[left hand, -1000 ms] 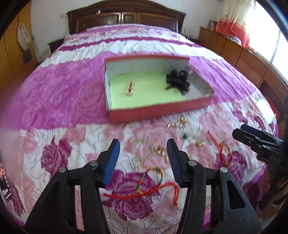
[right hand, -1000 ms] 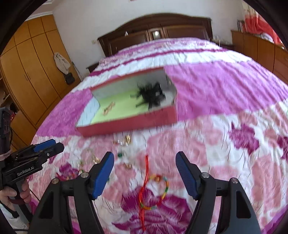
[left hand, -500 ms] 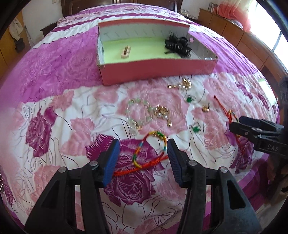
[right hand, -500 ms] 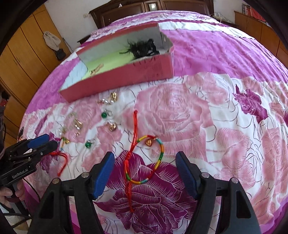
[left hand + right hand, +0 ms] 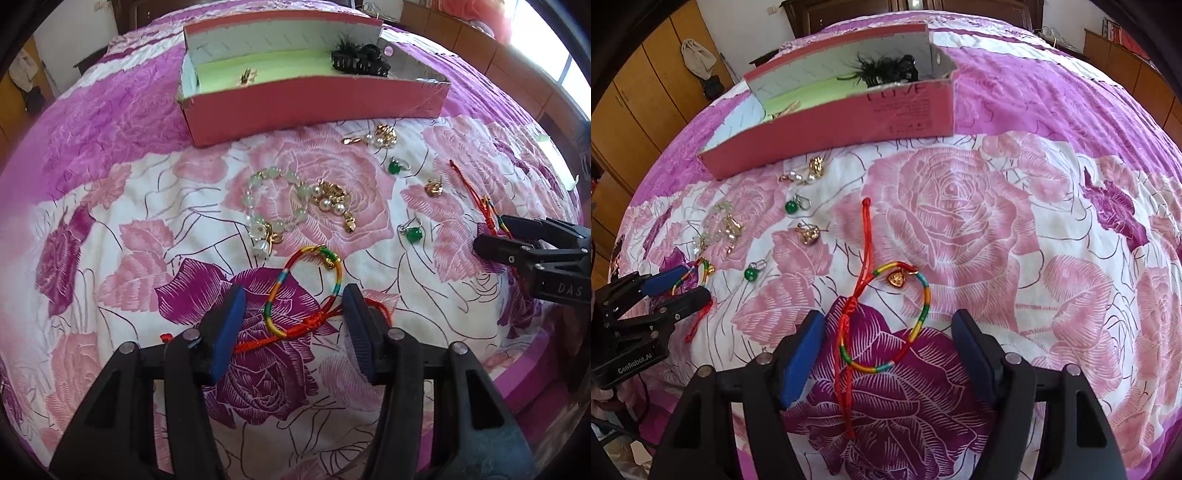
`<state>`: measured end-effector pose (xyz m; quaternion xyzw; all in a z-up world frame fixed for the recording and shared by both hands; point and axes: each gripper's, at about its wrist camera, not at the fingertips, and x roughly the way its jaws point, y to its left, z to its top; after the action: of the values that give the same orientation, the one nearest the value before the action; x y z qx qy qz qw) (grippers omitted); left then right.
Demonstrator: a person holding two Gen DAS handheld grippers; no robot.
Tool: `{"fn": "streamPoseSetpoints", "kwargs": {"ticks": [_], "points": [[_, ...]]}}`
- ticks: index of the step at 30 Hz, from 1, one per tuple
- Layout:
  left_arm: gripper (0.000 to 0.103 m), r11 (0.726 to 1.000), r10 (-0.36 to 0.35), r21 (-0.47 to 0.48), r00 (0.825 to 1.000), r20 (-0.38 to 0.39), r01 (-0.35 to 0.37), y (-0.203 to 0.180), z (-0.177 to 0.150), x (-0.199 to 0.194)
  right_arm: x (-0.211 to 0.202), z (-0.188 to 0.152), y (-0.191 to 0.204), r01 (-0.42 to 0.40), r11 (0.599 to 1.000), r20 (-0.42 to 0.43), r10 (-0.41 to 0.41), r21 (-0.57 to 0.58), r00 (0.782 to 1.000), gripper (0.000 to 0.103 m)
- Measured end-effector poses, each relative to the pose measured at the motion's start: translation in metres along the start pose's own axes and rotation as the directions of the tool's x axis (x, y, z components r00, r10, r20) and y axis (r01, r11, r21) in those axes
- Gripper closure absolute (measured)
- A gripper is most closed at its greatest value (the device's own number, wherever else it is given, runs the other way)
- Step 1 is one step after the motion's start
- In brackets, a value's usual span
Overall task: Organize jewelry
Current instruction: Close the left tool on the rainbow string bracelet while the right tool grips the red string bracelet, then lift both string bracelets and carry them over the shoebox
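A: On the pink rose-print bedspread [image 5: 122, 206], below the left gripper [image 5: 291, 314], lies a rainbow-striped woven cord bracelet with red tie strings [image 5: 295, 291]. The jaws stand apart with nothing pinched, one on each side of the loop.

B: And the right gripper [image 5: 888, 343]?

A: Same picture: spread wide, gripping nothing, over a second rainbow cord bracelet with a small gold heart charm [image 5: 908, 317], its long red cord running up the quilt.

B: How will these handle?

A: Judging by looks, very light and limp. The cord will flop and drape, and the loose red tails may trail or snag on the gold-and-pearl pieces [image 5: 332, 203] nearby. Nothing fragile in the cord itself.

B: Where to take hold?

A: I'd pinch the red knotted bunch where the strings gather; it is thicker than the single strand. The soft quilt gives, so the tips can press down a little.

B: Destination?

A: Presumably the open pink cardboard box with a green floor [image 5: 314, 99], well beyond.
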<state>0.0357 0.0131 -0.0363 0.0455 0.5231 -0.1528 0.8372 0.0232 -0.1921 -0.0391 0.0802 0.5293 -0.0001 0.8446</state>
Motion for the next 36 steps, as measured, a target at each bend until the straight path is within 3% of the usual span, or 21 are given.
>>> {"fn": "streamPoseSetpoints", "kwargs": {"ticks": [6,13,15,16,18,22,24,29,36], "points": [[0.051,0.998,-0.047,-0.033,0.999,-0.018,0.047,0.009,0.000,0.004,0.003,0.001,-0.004,-0.028,0.999,-0.010,0.028,0.029,1.000,0.029],[0.051,1.000,-0.005,-0.015,1.000,0.004,0.005,-0.001,-0.001,-0.001,-0.001,-0.001,-0.004,-0.030,0.999,0.002,0.030,0.027,1.000,0.032],[0.053,1.000,0.013,0.003,1.000,0.019,-0.013,-0.007,-0.002,-0.002,-0.004,-0.002,-0.007,-0.032,0.999,0.001,0.032,0.030,0.999,0.039],[0.055,1.000,0.018,0.015,1.000,0.023,-0.018,-0.009,-0.002,-0.003,-0.005,-0.002,-0.009,-0.033,0.999,0.001,0.033,0.037,0.999,0.042],[0.069,0.999,0.001,0.033,0.999,0.034,-0.003,-0.012,-0.004,-0.007,-0.007,-0.002,-0.012,-0.035,0.998,0.004,0.035,0.054,0.999,0.055],[0.078,0.999,-0.016,0.036,0.999,0.047,0.014,-0.013,-0.003,-0.011,-0.013,-0.004,-0.021,-0.039,0.997,0.011,0.038,0.073,0.999,0.075],[0.088,0.999,-0.037,0.027,0.998,0.056,0.035,-0.012,-0.003,-0.014,-0.016,-0.004,-0.024,-0.044,0.996,0.019,0.043,0.083,0.999,0.092],[0.102,0.997,-0.071,-0.009,0.995,0.072,0.072,-0.008,-0.003,-0.022,-0.025,-0.005,-0.030,-0.091,0.991,0.052,0.086,0.098,0.995,0.096],[0.103,0.991,-0.115,-0.060,0.985,0.125,0.123,-0.003,0.001,-0.037,-0.048,-0.003,-0.018,-0.130,0.991,0.147,0.122,0.044,0.982,0.097]]}}
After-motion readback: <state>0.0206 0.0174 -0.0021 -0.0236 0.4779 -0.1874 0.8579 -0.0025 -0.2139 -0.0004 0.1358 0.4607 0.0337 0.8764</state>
